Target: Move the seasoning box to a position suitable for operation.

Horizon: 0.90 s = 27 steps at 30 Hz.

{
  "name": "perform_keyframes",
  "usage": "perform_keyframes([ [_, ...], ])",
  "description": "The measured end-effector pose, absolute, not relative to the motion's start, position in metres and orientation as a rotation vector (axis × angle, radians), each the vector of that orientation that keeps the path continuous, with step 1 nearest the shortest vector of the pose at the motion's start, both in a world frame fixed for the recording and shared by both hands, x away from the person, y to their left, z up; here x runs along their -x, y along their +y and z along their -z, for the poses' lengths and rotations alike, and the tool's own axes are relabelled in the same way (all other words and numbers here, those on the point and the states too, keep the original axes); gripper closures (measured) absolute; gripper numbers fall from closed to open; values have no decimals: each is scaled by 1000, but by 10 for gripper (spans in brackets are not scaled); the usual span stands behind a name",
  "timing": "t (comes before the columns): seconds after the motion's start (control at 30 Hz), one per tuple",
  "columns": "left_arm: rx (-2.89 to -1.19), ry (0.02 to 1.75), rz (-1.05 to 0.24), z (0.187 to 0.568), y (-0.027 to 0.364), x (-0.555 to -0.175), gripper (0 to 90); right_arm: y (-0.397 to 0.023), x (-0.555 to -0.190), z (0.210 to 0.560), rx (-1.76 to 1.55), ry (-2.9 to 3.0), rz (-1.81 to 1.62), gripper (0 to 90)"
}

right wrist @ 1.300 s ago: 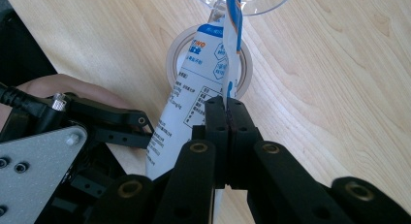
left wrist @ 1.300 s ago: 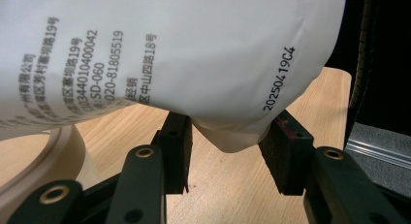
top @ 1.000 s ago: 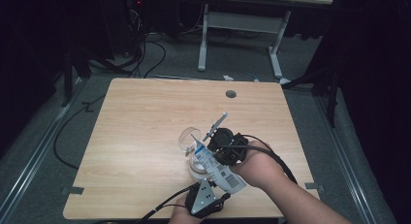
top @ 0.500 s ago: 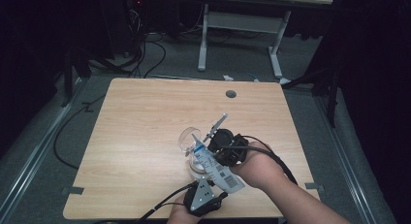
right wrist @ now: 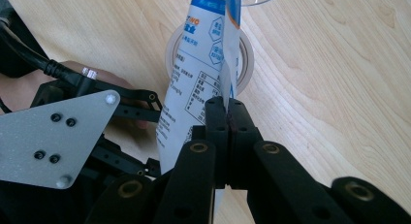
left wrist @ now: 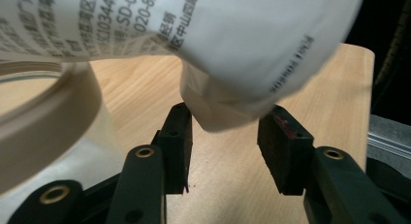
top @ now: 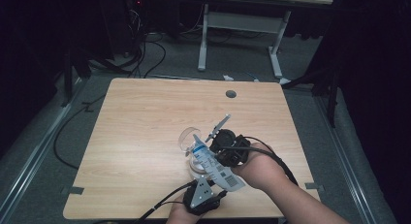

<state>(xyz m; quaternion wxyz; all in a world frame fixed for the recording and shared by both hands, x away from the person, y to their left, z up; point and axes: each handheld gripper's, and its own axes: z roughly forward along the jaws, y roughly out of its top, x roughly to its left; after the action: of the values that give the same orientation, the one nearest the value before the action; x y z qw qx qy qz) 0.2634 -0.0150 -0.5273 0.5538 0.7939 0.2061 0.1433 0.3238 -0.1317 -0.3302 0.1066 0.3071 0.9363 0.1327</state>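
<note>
Holding one white printed pouch [top: 213, 163] tilted over the single clear round container [top: 190, 142], the two grippers share the load, likely to pour. The right gripper [right wrist: 227, 118] is clamped tight on the pouch's thin edge; the left gripper [left wrist: 224, 136] stands half open around its lower corner, pads seemingly touching, above the surface [top: 145, 117].
</note>
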Motion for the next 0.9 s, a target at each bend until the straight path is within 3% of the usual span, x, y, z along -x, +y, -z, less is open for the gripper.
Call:
perform_keyframes([
  [0.9, -1855, 517, -353, 525, 39, -263, 543, -138, -326, 328, -921, 2737, -418, 900],
])
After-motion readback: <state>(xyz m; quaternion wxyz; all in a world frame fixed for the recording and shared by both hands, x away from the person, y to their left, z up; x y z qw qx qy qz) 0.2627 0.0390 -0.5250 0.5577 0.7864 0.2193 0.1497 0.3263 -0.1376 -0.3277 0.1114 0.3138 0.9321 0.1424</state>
